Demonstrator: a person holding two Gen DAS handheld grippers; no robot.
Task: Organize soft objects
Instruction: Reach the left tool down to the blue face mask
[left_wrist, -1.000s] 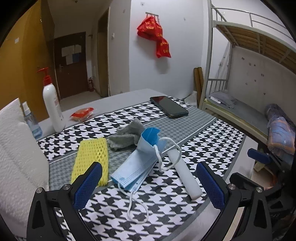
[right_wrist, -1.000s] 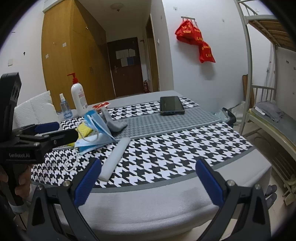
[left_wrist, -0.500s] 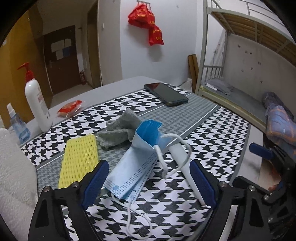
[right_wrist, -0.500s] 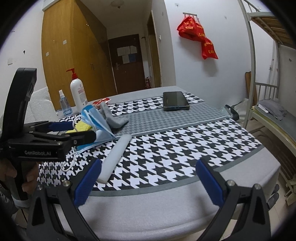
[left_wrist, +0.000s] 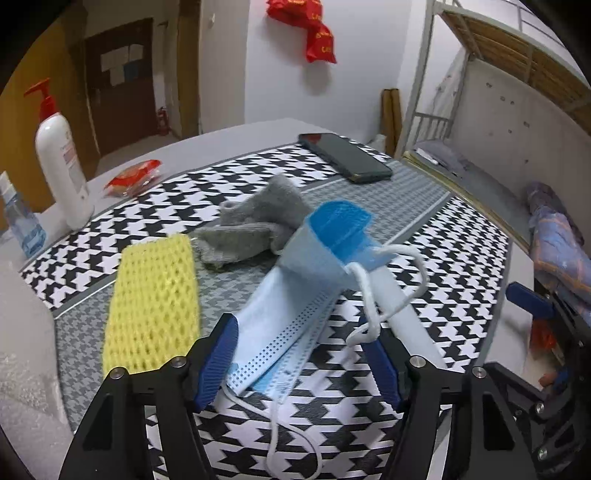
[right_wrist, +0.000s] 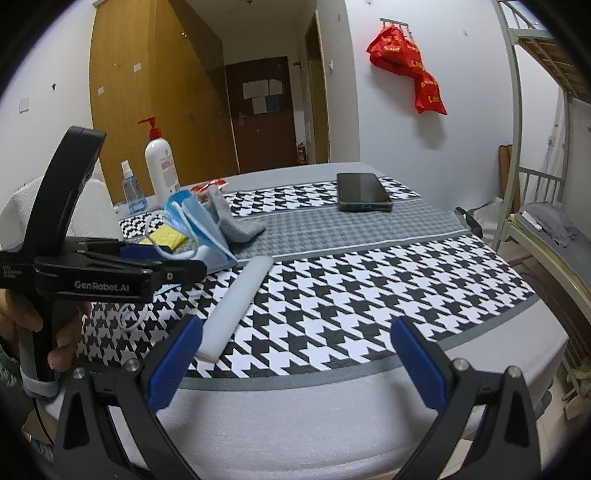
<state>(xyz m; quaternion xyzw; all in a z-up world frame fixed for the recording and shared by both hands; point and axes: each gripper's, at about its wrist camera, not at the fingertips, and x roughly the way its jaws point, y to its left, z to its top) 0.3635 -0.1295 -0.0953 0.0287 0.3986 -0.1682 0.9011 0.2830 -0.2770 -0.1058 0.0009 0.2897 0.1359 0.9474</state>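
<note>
1. Your left gripper (left_wrist: 301, 354) sat low over the near edge of the table (right_wrist: 369, 398), fingers partly apart and straddling the near end of the mask (left_wrist: 291, 314). I could not tell whether the pads were touching it yet; I judged them not clamped.
2. The mask lay straight ahead between those fingers, long axis running away from you and a little rightward, far end folded up, one ear loop (left_wrist: 291, 435) trailing toward you.
3. Your right gripper (right_wrist: 291, 358) hovered off the table's near edge, fingers wide apart, holding nothing. Its closest object was the white foam strip (right_wrist: 236, 295), ahead and to its left, lying lengthwise away from you.
4. Left hand was clearly nearer the mask; I judged that grasp to be the step in hand, needing only a squeeze across the mask's short width.
5. Just left of the mask: yellow net (left_wrist: 155, 295), flat, long axis roughly parallel.
6. Beyond both: grey sock (left_wrist: 251, 225), crumpled, its edge under or against the mask's raised end.
7. Farther back: phone (right_wrist: 364, 192), pump bottle (left_wrist: 61, 166), small spray bottle (right_wrist: 131, 188).
</note>
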